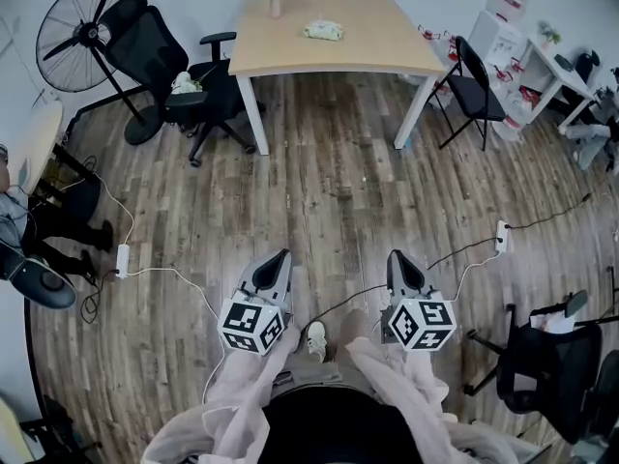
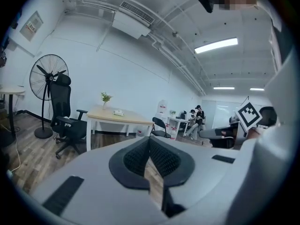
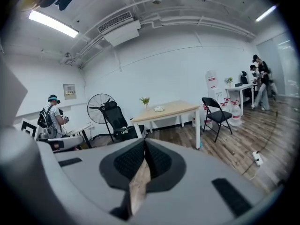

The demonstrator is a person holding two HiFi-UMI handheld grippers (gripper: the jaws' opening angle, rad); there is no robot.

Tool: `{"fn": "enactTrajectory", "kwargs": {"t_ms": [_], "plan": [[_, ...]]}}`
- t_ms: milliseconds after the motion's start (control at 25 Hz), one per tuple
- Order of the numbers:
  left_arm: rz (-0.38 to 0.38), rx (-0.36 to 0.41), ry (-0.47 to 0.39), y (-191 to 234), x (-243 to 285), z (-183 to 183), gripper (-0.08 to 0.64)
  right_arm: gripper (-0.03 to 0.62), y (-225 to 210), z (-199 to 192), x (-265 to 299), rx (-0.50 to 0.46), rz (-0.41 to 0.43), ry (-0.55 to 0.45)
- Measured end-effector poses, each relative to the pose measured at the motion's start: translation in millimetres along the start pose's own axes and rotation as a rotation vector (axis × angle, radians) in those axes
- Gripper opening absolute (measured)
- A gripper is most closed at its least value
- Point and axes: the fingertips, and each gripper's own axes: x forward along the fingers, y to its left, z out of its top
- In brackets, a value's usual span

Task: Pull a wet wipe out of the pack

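While the person holds them low over the wooden floor (image 1: 338, 182), the left gripper (image 1: 278, 259) and the right gripper (image 1: 400, 259) are both clenched, with nothing between the jaws. The wet wipe pack (image 1: 323, 30) lies on the table (image 1: 290, 61) near its far edge, well apart from them. Bare floor stretches between.

The left gripper (image 2: 150, 137) is pointing across the room, its jaws meeting at the tips and holding nothing; a wet wipe pack (image 2: 118, 112) is lying on the table (image 2: 112, 117), right of a vase (image 2: 106, 99) standing by its far edge; an office chair (image 2: 63, 111) and a fan (image 2: 48, 77) are standing to the table's left; a folding chair (image 2: 161, 127) is standing to its right.
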Motion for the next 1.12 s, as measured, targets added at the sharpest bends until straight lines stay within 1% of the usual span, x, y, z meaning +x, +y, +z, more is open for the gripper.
{"fn": "enactTrajectory", "kwargs": {"t_ms": [160,280,520,880,1120], "plan": [[-0.01,0.024,0.024,-0.1,-3.3,-5.2,0.012,0.011,5.8,-5.5,-3.6,0.012,0.001,0.004],[-0.005,0.012,0.032,3.1,-2.9,-7.7,0.012,0.011,5.8,-11.6,-1.4,0.017,-0.001,0.026],[0.01,0.007,0.032,16.5,9.0,-3.4,0.012,0.011,6.6,-7.7,16.1,0.023,0.009,0.026],[0.016,0.019,0.041,43.5,56.9,10.1,0.012,0.011,-1.8,10.5,72.8,0.029,0.03,0.03],[0.017,0.027,0.051,62.1,102.8,19.4,0.012,0.011,-27.0,24.8,114.6,0.039,0.013,0.037]]}}
